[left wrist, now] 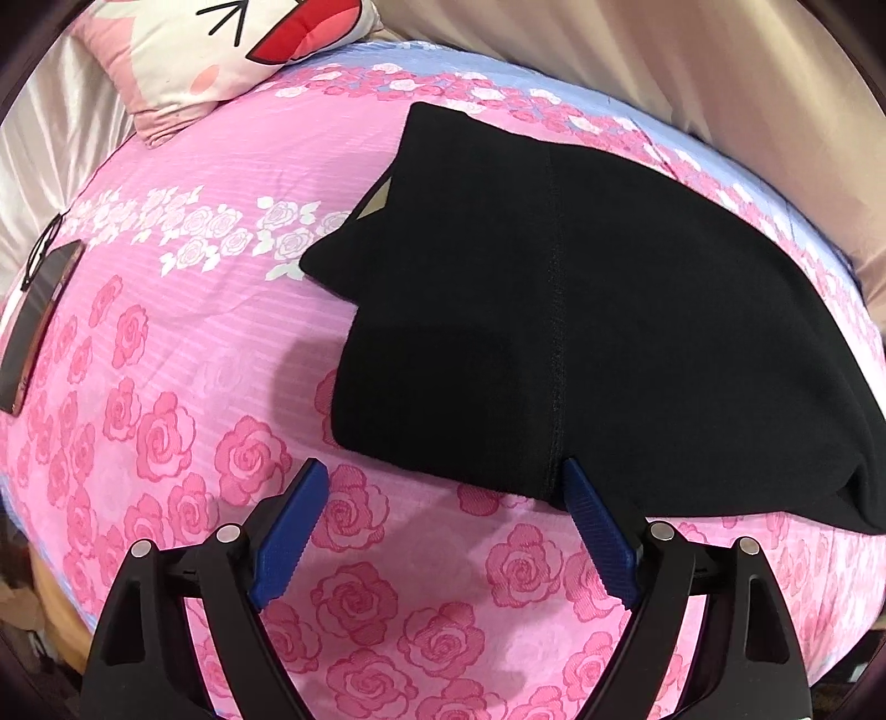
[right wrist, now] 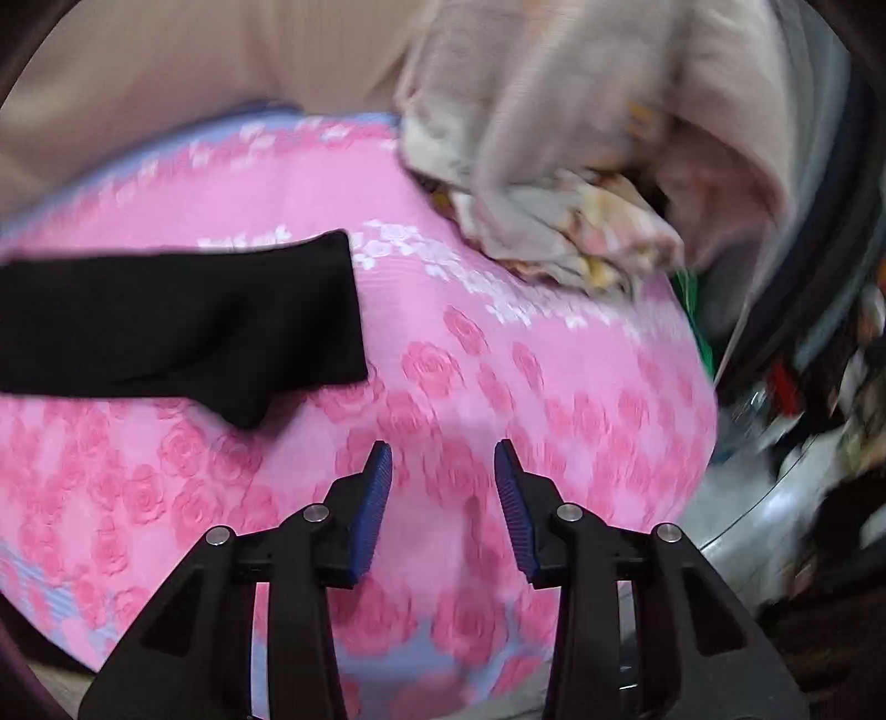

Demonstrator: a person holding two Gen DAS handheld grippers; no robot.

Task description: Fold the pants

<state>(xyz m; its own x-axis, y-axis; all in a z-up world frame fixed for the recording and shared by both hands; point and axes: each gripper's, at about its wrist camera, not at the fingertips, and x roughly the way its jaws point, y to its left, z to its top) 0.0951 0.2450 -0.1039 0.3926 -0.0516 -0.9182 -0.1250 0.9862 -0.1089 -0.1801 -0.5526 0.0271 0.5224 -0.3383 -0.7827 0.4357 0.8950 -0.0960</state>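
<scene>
One pair of black pants [left wrist: 554, 332], folded, flat on the pink rose bedsheet [left wrist: 221, 332], filling the left view's centre toward 3 o'clock. Left gripper [left wrist: 443, 487]: jaws wide, right tip touching the pants' near edge. Right gripper [right wrist: 443, 459]: jaws wide, holding nothing; pants' end [right wrist: 183, 327] at 10 o'clock. One pillow [left wrist: 210, 44] at 11 o'clock.

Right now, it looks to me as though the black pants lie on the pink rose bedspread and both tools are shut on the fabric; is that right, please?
Not quite: neither tool is shut on the fabric. The left tool is open at the near edge of the black pants, as the left wrist view shows, and the right tool is open over the pink rose bedspread. The pants do lie on the bedspread.
</scene>
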